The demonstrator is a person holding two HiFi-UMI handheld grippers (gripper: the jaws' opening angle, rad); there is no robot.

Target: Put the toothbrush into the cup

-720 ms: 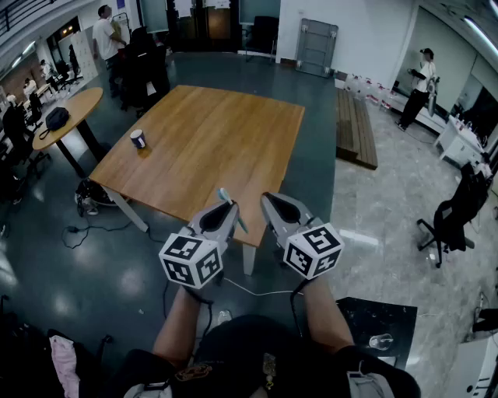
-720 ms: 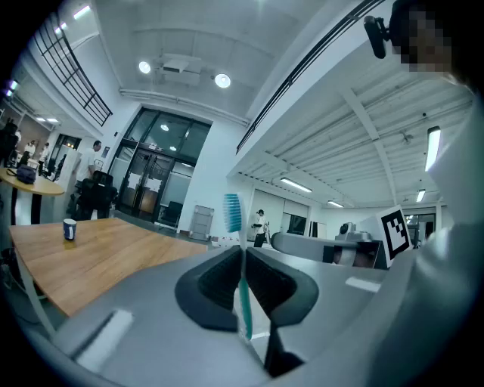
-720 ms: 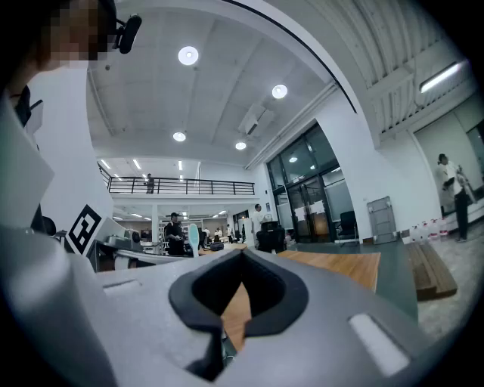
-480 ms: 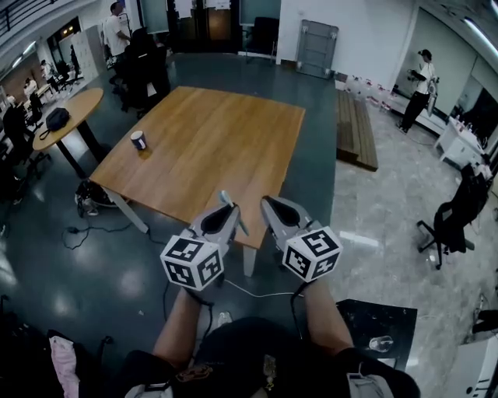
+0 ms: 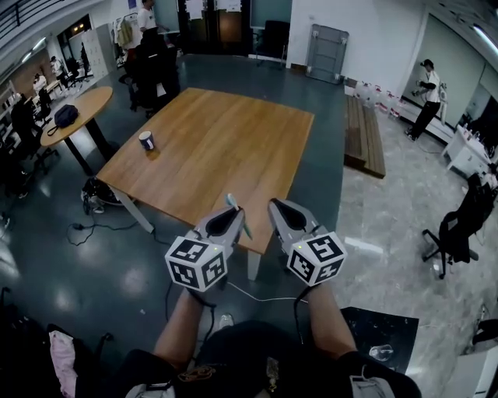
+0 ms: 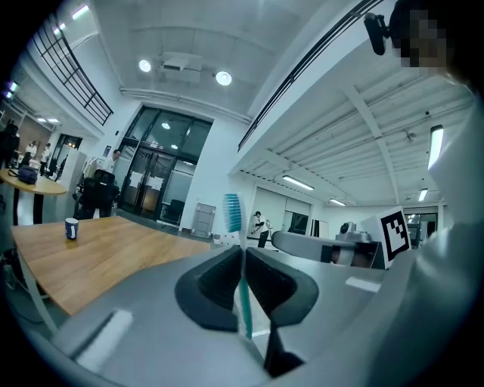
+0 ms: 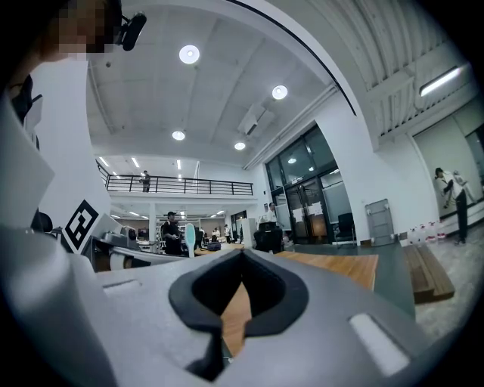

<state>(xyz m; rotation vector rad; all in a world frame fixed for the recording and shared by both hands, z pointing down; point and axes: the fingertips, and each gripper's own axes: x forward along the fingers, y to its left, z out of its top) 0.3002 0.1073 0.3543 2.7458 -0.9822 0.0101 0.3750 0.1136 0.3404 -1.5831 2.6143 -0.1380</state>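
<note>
Toothbrush, one, clamped in left tool; right tool clenched empty; one cup.

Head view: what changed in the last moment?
Little: the background person in white walked rightward, and the whole view shifted slightly. The left claw stays shut on the toothbrush, the right claw shut and empty, the cup on the table.

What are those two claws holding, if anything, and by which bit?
The left gripper clamps a toothbrush by its handle, bristles up. The right gripper is shut on nothing.
</note>
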